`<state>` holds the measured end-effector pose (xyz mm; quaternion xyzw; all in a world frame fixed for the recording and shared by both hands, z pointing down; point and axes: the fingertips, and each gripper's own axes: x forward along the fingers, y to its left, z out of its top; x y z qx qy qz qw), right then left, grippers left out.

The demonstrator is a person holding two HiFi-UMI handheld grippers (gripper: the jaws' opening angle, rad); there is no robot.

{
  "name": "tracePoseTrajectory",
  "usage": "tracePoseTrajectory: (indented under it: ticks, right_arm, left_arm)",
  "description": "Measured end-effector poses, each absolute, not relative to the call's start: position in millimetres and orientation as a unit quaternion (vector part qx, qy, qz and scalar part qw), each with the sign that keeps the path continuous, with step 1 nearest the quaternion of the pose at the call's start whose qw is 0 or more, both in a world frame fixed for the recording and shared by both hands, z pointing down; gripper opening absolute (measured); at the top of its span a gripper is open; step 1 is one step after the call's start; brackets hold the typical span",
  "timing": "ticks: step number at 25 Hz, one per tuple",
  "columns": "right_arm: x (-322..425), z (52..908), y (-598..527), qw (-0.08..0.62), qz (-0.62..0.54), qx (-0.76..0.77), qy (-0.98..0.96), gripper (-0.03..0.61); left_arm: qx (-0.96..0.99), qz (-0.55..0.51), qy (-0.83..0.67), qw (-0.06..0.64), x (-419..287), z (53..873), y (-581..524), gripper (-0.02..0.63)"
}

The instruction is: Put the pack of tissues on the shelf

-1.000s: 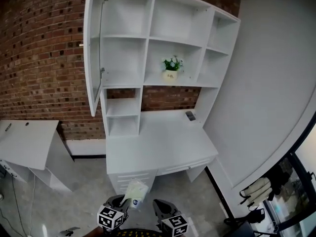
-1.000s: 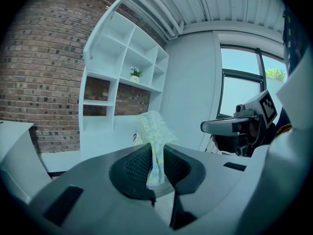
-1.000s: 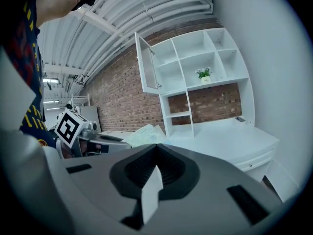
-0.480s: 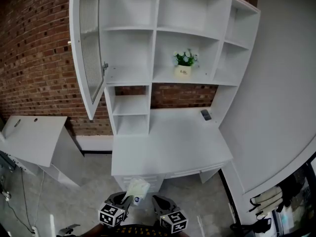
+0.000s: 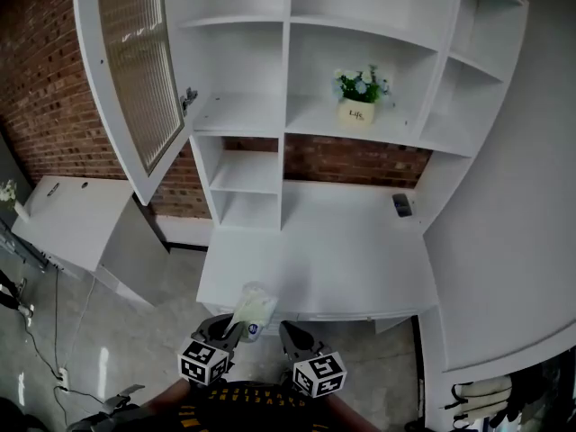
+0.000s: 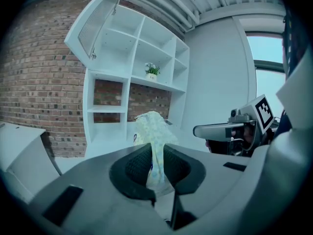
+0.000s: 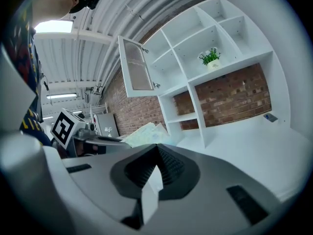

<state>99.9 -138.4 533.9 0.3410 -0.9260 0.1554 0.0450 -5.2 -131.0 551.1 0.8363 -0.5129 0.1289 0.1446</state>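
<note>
**Firmly pinched, pack of tissues (image 5: 252, 306) faces the shelving unit (image 5: 241, 115)**

A person's left tool (image 5: 232, 329) pinches one end of the pale, soft pack. The wrapper is squeezed between the two dark pads and rises beyond them (the left gripper view shows the grip plainly). From the head view the pack sits low in the picture, at the front edge of the white desk (image 5: 342, 259), and is not yet on any shelf.

The right tool (image 5: 293, 338) is just beside the left one, its jaws pressed together with nothing between them. Both tools carry marker cubes.

Ahead, the shelving unit rises from the back of the desk against a red brick wall (image 5: 45, 97). A small potted plant (image 5: 361, 93) with pale flowers stands in a middle compartment, right of the central divider. A cabinet door (image 5: 135, 70) with a ribbed panel hangs open at the upper left.

A small dark object (image 5: 402, 205), too small to identify, lies near the desk's back right corner. A low white cabinet (image 5: 67, 228) stands by the wall at the left, apart from the desk, on a grey floor (image 5: 135, 331).
</note>
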Motion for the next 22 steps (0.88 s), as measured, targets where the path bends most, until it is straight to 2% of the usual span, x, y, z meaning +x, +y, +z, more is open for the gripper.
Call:
tracePoseTrajectory:
  ticks: [13, 22]
  right_arm:
    - [106, 479, -244, -0.014, 0.108, 0.289, -0.951, -0.009]
    - [69, 431, -303, -0.031, 0.067, 0.310, -0.948, -0.009]
  left_arm:
    - [0.820, 0.110, -0.558, 0.070, -1, 488, -231, 0.043]
    - [0.824, 0.078, -0.560, 0.030, -49, 442, -288, 0.043]
